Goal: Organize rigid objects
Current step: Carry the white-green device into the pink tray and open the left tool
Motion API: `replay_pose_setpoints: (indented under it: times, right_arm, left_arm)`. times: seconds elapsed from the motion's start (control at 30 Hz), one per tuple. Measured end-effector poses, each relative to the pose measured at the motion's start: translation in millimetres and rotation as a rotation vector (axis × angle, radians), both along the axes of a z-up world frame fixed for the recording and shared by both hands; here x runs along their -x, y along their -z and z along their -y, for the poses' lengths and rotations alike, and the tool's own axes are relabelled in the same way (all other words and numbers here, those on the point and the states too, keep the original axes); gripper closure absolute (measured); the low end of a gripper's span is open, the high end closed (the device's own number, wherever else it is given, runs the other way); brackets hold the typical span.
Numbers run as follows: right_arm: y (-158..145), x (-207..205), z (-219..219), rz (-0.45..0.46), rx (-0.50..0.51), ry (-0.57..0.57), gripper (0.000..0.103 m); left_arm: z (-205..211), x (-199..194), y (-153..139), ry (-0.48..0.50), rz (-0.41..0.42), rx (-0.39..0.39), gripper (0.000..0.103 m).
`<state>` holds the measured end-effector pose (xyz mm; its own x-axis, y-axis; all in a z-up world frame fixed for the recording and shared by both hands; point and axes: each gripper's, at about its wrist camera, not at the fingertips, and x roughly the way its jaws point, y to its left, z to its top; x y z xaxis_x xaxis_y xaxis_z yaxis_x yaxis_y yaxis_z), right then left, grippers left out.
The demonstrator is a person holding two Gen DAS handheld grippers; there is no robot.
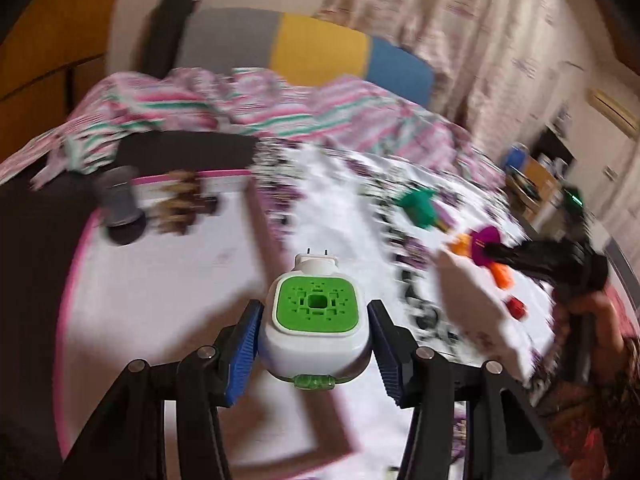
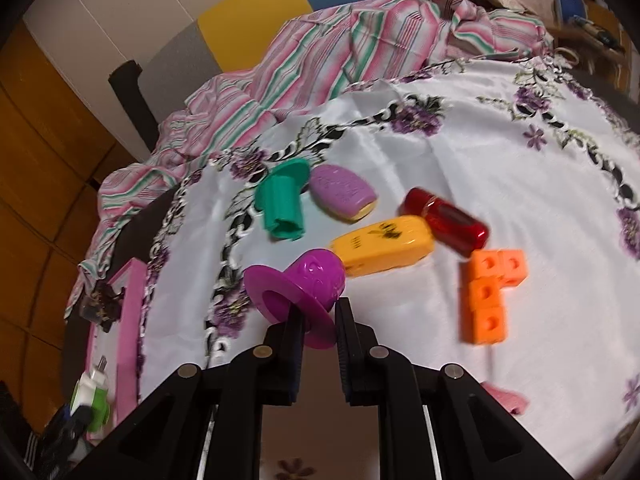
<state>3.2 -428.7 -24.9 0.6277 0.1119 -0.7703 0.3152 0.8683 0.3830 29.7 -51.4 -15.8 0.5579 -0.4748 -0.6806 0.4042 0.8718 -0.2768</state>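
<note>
My left gripper [image 1: 316,320] is shut on a white and green plug-in device [image 1: 314,320] and holds it above a white tray with a pink rim [image 1: 160,280]. The device also shows in the right wrist view [image 2: 92,400]. My right gripper [image 2: 318,316] is shut on the brim of a magenta hat-shaped toy [image 2: 300,284], also seen in the left wrist view [image 1: 484,246]. On the floral cloth [image 2: 440,152] lie a teal hat-shaped toy [image 2: 282,204], a purple oval piece [image 2: 342,192], a yellow case [image 2: 384,250], a red cylinder [image 2: 446,222] and orange linked cubes [image 2: 488,296].
The tray holds a grey spool-like object [image 1: 120,208] and a brown clip-like item [image 1: 180,204]. A striped pink sheet [image 2: 360,48] lies bunched behind the cloth. A padded headboard [image 1: 304,48] stands at the back. Shelves with clutter [image 1: 536,176] are at the right.
</note>
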Motion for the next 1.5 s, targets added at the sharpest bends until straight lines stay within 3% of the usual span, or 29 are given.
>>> replay_pose_setpoints:
  times: [0.13, 0.27, 0.8, 1.03, 1.23, 1.5]
  right_arm:
    - [-7, 0, -27, 0.050, -0.038, -0.049, 0.088]
    - [-10, -7, -61, 0.052, -0.040, -0.109, 0.088]
    - [-27, -37, -162, 0.088, -0.072, -0.305, 0.088]
    - [-29, -53, -193, 0.090, -0.074, -0.364, 0.088]
    - [-28, -63, -221, 0.092, -0.069, -0.416, 0.088]
    - [-16, -85, -246, 0.044, -0.047, -0.448, 0.088]
  left_arm:
    - [-35, -22, 6, -0.111, -0.026, -0.001, 0.050]
    - [-55, -40, 13, -0.162, -0.039, -0.029, 0.050]
    - [-81, -96, 42, -0.275, -0.120, -0.134, 0.049]
    - [-96, -69, 28, -0.350, -0.074, -0.085, 0.046]
    - [-100, -40, 26, -0.308, -0.117, 0.051, 0.046]
    - [-91, -19, 27, -0.247, -0.127, 0.052, 0.046]
